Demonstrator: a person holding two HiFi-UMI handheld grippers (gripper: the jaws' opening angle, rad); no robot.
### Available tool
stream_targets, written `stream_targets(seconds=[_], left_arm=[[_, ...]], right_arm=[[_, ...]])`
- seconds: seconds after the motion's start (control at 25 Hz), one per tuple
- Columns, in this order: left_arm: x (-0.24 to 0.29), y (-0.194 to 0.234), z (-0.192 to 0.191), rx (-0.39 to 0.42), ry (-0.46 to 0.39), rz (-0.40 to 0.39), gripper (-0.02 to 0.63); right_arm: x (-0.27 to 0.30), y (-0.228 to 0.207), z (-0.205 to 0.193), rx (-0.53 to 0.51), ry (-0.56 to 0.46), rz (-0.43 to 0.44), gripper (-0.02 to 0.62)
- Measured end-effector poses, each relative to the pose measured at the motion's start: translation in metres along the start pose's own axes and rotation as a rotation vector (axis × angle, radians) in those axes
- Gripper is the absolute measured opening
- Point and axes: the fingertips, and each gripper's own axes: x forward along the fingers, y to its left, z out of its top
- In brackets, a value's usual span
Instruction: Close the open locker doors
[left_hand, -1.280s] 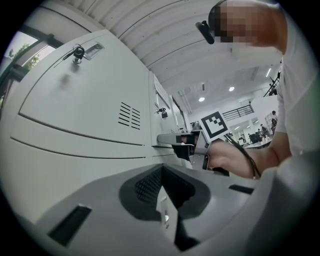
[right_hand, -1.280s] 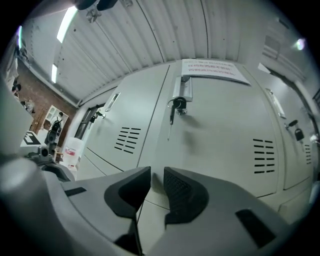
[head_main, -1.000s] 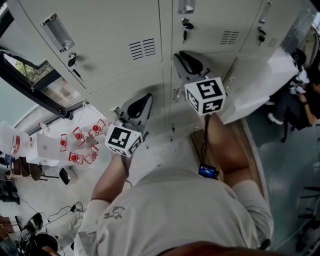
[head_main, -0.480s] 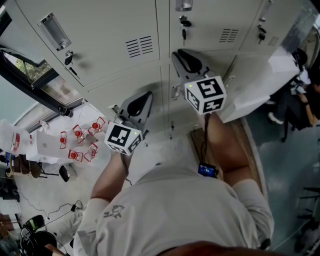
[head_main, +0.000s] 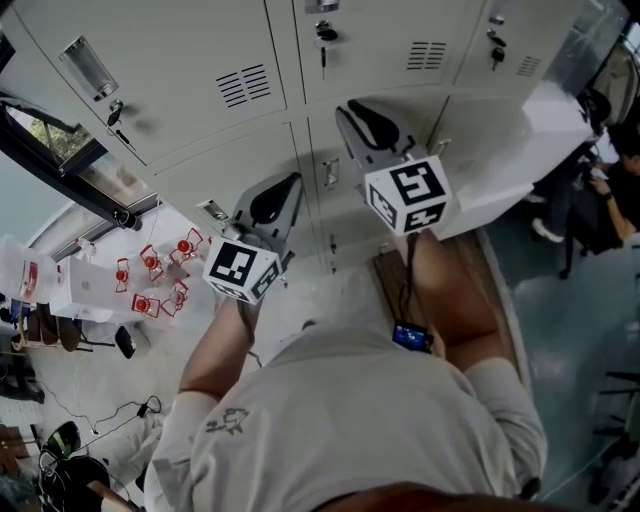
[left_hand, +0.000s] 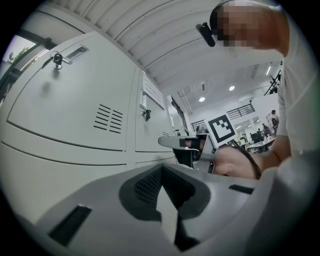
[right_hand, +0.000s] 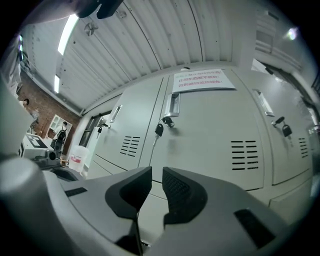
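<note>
A bank of pale grey lockers (head_main: 230, 60) fills the top of the head view. One locker door (head_main: 510, 150) at the right stands swung out, open. My right gripper (head_main: 362, 112) points at the closed doors just left of that door, its jaws a narrow gap apart with nothing between them. In the right gripper view (right_hand: 156, 172) it faces a closed door with a key (right_hand: 159, 130) in its lock. My left gripper (head_main: 283, 188) is lower and to the left, shut and empty, near a closed lower door. The left gripper view (left_hand: 161, 170) shows the right gripper (left_hand: 167, 142) beside it.
A white table (head_main: 95, 290) with small red items stands at the lower left, beside a dark window frame (head_main: 70, 160). People sit at the far right (head_main: 610, 180). A paper notice (right_hand: 197, 80) hangs on an upper locker. A water jug (right_hand: 77, 157) stands far left.
The lockers have slid upward and leftward in the head view. Both grippers keep about the same pose, shifted slightly left.
</note>
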Motion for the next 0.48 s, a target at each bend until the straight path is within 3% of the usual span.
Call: stream_targets(seconds=[0.48], left_arm=[[0.026, -0.086, 0.002, -0.023, 0.003, -0.009, -0.005]], right_arm=[[-0.108, -0.015, -0.055, 0.076, 0.061, 0.023, 0.064]])
